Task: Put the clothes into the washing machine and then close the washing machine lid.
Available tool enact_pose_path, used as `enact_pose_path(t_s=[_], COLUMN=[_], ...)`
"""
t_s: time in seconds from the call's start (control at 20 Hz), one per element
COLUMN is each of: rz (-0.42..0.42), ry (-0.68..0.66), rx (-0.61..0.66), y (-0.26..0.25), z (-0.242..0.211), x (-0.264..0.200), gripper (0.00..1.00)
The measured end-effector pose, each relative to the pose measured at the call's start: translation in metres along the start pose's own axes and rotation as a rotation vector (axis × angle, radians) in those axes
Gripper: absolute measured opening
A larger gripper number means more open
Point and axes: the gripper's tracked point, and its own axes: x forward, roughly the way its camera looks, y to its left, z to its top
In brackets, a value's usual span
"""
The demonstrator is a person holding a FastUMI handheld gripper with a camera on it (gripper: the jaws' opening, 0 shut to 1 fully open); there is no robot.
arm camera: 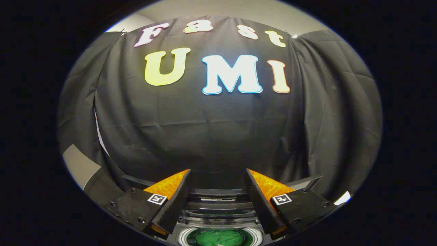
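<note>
My gripper (218,177) is open, its two fingers spread wide with nothing between them, pointing at the black cloth wall. Below and between the fingers I see the top of the washing machine (218,213), its round drum opening (220,236) ringed in pale plastic. A green garment (218,237) lies bunched inside the drum. A dark raised panel, apparently the open lid (218,193), stands behind the opening, just beyond the fingers.
The black cloth wall (218,130) hangs close behind the machine and wraps round both sides. A grey floor or wall strip (80,165) shows at the left.
</note>
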Motion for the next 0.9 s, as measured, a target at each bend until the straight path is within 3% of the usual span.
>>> enact_pose_path(t_s=[0.9], rz=[0.033], ry=[-0.059], rx=[-0.002], y=[0.002], z=[-0.027], x=[-0.069], gripper=[0.97])
